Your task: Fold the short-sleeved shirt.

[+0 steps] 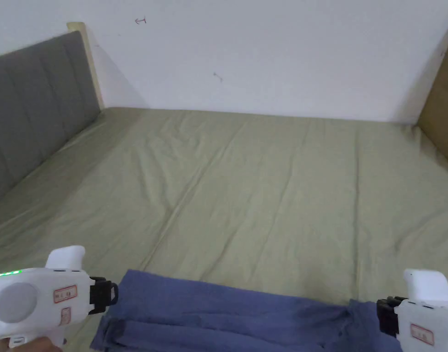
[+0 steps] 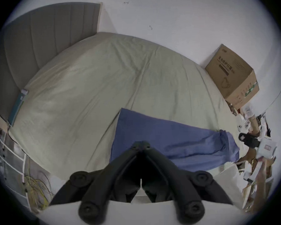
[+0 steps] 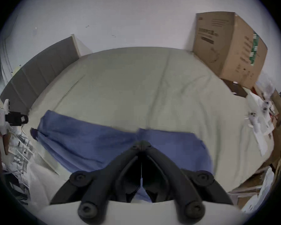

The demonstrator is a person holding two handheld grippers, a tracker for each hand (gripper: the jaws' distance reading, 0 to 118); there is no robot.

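Shirt [image 1: 227, 316] lies as a long blue band along the near edge of the bed [image 1: 264, 183], so you look partly through: the lengthwise folds seem done, the crosswise ones remain. At its left end your left gripper [image 1: 113, 293] holds nothing, jaws clenched; at its right end your right gripper [image 3: 141, 145] likewise has jaws closed on nothing.

Left gripper [image 1: 109, 293] jaws together; right gripper [image 1: 382, 316] jaws together
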